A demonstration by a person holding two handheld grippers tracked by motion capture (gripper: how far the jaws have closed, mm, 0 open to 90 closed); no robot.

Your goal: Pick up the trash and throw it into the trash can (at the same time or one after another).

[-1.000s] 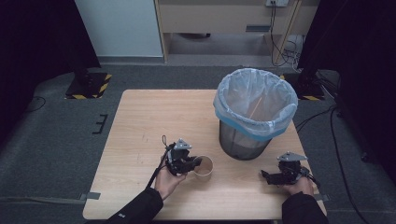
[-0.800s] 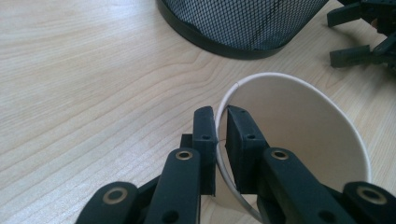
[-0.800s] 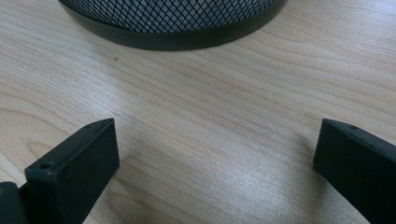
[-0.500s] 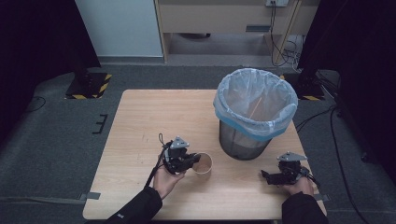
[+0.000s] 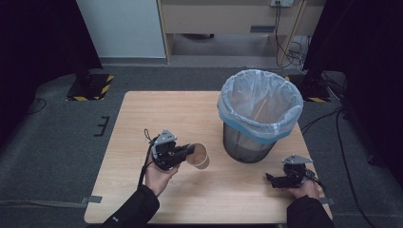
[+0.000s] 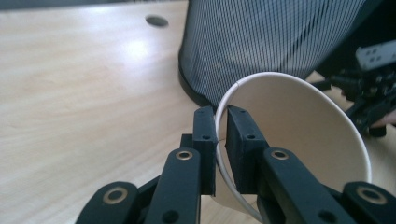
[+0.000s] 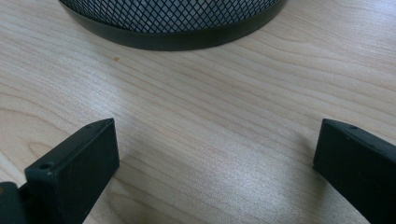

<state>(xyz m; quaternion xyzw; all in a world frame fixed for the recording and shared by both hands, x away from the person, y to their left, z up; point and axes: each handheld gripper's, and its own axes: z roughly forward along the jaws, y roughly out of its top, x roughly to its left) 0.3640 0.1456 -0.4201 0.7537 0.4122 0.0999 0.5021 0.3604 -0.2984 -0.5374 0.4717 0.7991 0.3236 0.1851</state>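
My left gripper [image 5: 189, 151] is shut on the rim of a paper cup [image 5: 199, 156], which hangs tipped on its side just above the table. In the left gripper view the two pads pinch the cup's [image 6: 299, 135] white rim, one pad inside and one outside; my left gripper [image 6: 221, 140] points toward the mesh bin [image 6: 271, 42]. The black mesh bin [image 5: 259, 118] with a pale blue liner stands right of the cup. My right gripper [image 5: 272, 179] rests low at the table's front right, open, with bare wood between its jaws [image 7: 215, 154].
The wooden table [image 5: 157, 109] has free room at its left and back. A round hole [image 6: 157, 20] is set in the tabletop beyond the bin. Cables and stand bases lie on the floor around the table.
My left gripper has lifted the cup a little off the table and carried it slightly toward the bin. The right gripper has not moved.
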